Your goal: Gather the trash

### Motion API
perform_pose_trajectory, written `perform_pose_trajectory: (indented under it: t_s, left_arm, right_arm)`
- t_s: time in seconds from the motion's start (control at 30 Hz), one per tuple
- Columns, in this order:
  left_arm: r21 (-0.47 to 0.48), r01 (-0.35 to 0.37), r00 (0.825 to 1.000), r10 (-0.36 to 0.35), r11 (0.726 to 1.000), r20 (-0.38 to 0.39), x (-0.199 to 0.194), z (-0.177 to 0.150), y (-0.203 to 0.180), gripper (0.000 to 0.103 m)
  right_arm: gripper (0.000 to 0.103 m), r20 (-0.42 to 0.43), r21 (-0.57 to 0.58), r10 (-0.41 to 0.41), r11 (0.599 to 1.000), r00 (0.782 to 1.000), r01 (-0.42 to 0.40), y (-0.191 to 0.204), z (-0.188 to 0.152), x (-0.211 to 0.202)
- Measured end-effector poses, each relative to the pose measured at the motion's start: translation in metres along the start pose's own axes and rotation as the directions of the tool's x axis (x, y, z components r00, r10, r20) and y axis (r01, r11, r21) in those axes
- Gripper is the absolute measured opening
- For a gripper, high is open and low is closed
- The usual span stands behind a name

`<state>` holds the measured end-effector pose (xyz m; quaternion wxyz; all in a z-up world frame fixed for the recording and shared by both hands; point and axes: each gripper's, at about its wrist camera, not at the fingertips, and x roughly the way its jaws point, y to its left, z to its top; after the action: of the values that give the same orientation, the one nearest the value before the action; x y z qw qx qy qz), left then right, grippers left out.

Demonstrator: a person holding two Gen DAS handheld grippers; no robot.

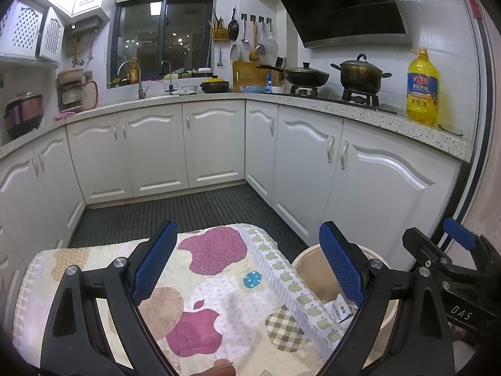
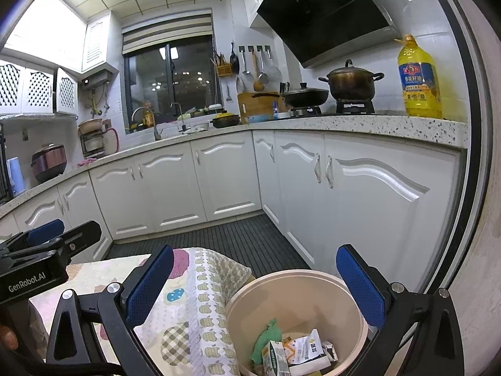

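Left gripper (image 1: 247, 263): jaws spread wide apart, nothing between the blue pads. It occupies the bottom of the left wrist view, above a table covered by a patterned cloth (image 1: 219, 282).

Right gripper (image 2: 255, 285): jaws likewise spread wide apart and empty. In the right wrist view it sits at the bottom of the frame, above a beige bin (image 2: 294, 285) that stands just beside the cloth-covered table edge, at lower right.

Trash location: inside the bin. Visible contents are a green-and-white carton (image 2: 274, 358), a crumpled white wrapper (image 2: 308, 349) and a green crumpled piece (image 2: 266, 338), all at bottom centre of the right wrist view. In the left wrist view the bin appears at lower right, partly hidden behind the gripper finger.

Background, upper right of both frames: a yellow oil bottle (image 2: 419, 78) on the speckled counter (image 2: 360, 123), with a lidded pot (image 2: 352, 81) on the stove to its left.
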<state>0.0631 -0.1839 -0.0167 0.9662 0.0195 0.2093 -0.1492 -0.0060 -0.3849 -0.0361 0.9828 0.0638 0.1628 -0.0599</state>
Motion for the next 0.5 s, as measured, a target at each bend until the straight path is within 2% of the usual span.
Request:
perform_pose_trajectory:
  t_s: [0.5]
  left_arm:
    - [-0.003, 0.002, 1.000, -0.002, 1.000, -0.009, 0.0018, -0.0004, 0.0048, 0.092]
  right_arm:
    - [0.103, -0.011, -0.007, 0.006, 1.000, 1.000, -0.006, 0.0034, 0.0003, 0.0045]
